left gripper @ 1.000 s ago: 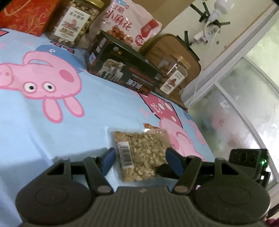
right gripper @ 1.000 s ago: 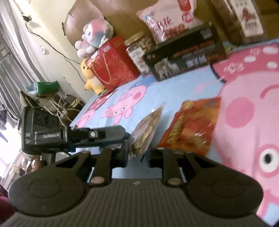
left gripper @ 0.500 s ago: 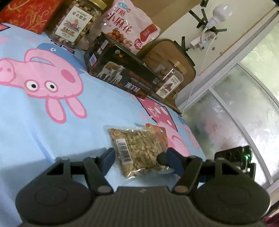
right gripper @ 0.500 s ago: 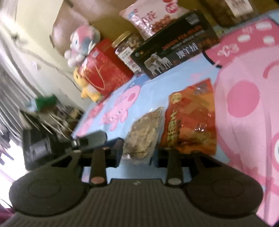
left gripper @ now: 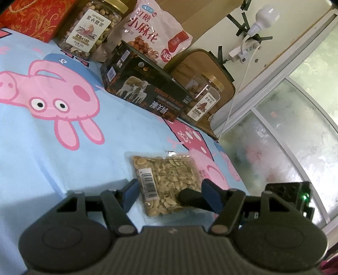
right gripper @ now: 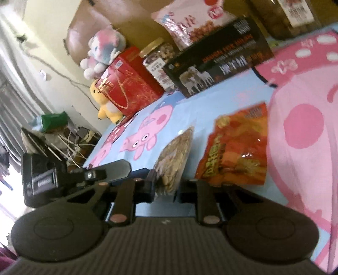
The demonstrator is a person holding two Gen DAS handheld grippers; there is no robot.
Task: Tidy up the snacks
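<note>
**Claws meet at the seed packet: right one pinching, left one spread**

Right claw [right gripper: 166, 188] has its jaws closing to a narrow gap, and they pinch the near corner of the seed packet [right gripper: 175, 156]. From the right wrist view the packet looks tipped up on one edge rather than lying flat, though the blur makes that hard to confirm. In the left wrist view, one dark finger [left gripper: 190, 196] of the right claw reaches in over the packet's near right corner.

Left claw [left gripper: 171, 190] is spread about halfway. Its blue pads [left gripper: 131, 188] stand on either side of the packet's near end. The left pad is just beside the barcode label, and neither pad clearly presses on the packet.

The packet sits near the front of a blue pig-print sheet [left gripper: 42, 158]. An orange snack bag [right gripper: 234, 148] lies flat just beside it, to the right as the right wrist view shows it.

A row of goods lines the far side of the sheet:
- a red gift box [left gripper: 36, 17]
- a nut jar [left gripper: 90, 31] with a gold lid
- a pink snack bag [left gripper: 152, 36] leaning behind a black box [left gripper: 145, 88] with sheep on it
- a second jar [left gripper: 202, 101]

Two plush toys [right gripper: 103, 52] sit past the red box.
</note>
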